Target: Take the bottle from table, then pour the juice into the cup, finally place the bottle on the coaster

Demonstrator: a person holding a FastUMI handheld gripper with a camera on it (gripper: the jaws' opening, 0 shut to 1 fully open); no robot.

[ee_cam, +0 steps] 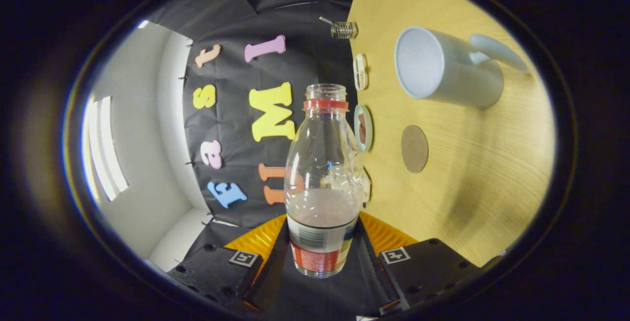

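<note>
My gripper (322, 257) is shut on a clear plastic bottle (322, 183), both fingers pressing its labelled lower part. The bottle is uncapped, has a red ring under its mouth and holds a little pale pinkish juice near its bottom. The whole view is rolled sideways, so the wooden table (482, 203) stands like a wall beside the bottle. A pale grey-blue mug (445, 67) with a handle stands on the table, its open mouth facing the bottle's side and beyond the bottle's neck. A round brown coaster (414, 148) lies on the table between mug and fingers.
Two small round dishes (363, 127) (361, 71) sit along the table's far edge by the black cloth wall. A small glass jar (343, 29) stands farther along that edge. Bare wood spreads around the coaster.
</note>
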